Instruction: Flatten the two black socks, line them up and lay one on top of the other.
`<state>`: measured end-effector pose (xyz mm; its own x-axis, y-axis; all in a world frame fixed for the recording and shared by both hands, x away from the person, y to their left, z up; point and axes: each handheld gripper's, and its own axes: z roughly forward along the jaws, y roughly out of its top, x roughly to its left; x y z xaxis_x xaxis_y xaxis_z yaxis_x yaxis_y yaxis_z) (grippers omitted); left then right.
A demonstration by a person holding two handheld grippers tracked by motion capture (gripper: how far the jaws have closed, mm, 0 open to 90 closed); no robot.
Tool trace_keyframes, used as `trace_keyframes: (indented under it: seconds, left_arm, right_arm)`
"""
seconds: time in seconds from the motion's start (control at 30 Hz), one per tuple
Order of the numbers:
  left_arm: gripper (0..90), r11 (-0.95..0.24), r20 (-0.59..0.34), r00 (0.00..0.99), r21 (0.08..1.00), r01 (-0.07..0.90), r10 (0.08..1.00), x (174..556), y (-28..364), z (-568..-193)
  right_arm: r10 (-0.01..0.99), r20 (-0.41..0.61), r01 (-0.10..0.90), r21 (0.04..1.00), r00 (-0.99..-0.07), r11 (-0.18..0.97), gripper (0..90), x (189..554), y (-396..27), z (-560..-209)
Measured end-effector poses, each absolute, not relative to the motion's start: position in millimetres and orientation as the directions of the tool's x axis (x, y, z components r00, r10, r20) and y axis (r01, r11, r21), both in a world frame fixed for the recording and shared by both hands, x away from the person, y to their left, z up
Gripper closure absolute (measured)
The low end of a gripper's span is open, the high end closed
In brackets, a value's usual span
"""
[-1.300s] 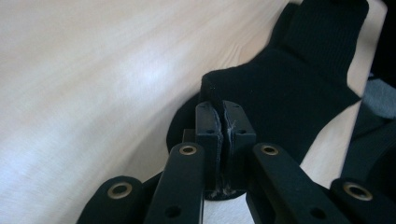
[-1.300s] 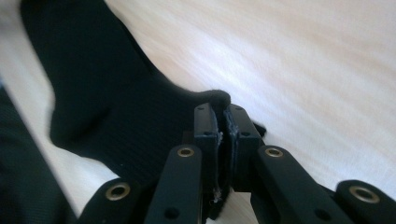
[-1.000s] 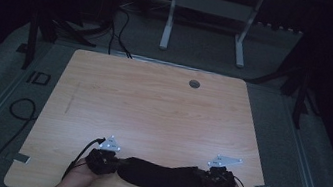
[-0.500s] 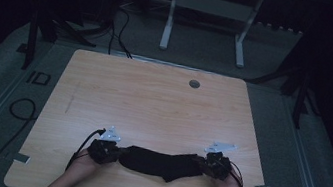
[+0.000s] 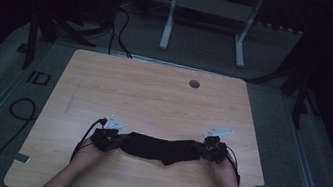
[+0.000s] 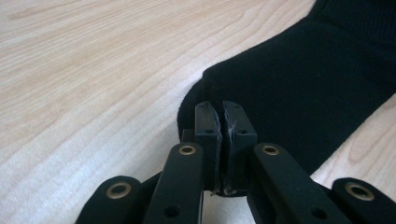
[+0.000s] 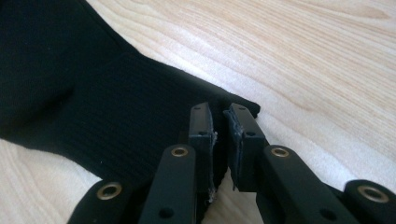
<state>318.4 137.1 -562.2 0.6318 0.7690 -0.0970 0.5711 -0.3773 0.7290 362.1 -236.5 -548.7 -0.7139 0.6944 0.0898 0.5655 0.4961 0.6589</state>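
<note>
Black sock (image 5: 160,149), stretched flat low in the high view, near the desk's (image 5: 154,96) bottom edge, long axis running left to right across the frame, a small bulge dipping from its lower edge right of middle. Toe and cuff hard to tell apart in the dim overhead picture. Left end pinched in the left claw (image 5: 114,140), pads pressed tight together on a fold of fabric in the left gripper view (image 6: 219,126). Right end clamped in the right claw (image 5: 202,150), ribbed edge caught between nearly closed pads in the right gripper view (image 7: 218,126). Forearms cut off at the bottom border. Small round grommet (image 5: 194,84) near the desk's top edge.
</note>
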Motion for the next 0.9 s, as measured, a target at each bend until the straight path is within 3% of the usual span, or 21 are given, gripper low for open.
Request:
trace_keyframes:
  seconds: [0.2,0.3,0.37,0.53,0.7,0.83,0.9]
  left_arm:
    - [84.7,-0.351,-0.131,0.612,0.717,0.602,0.78,323,141,-561]
    - [71.6,-0.359,-0.127,0.611,0.709,0.607,0.781,323,143,-561]
    - [62.5,-0.369,-0.117,0.615,0.708,0.602,0.78,322,144,-560]
    - [52.3,-0.332,-0.119,0.59,0.73,0.597,0.799,320,150,-555]
    - [35.7,-0.293,-0.145,0.583,0.753,0.589,0.799,318,154,-551]
    - [25.7,-0.254,-0.168,0.562,0.764,0.593,0.81,317,157,-551]
    - [25.6,-0.237,-0.162,0.541,0.77,0.592,0.825,317,160,-551]
  right_arm:
    - [0.696,0.09,0.566,0.659,-0.713,0.495,79.3,365,-233,-549]
    - [0.693,0.079,0.563,0.651,-0.717,0.508,74.9,365,-233,-547]
    - [0.693,0.069,0.56,0.649,-0.717,0.514,66.8,365,-232,-545]
    - [0.689,0.066,0.544,0.669,-0.722,0.507,44.8,361,-236,-532]
    - [0.69,0.077,0.539,0.689,-0.72,0.485,25.5,360,-240,-524]
    - [0.681,0.087,0.53,0.702,-0.727,0.476,12.2,359,-243,-522]
    - [0.685,0.075,0.521,0.71,-0.724,0.473,13.7,357,-245,-521]
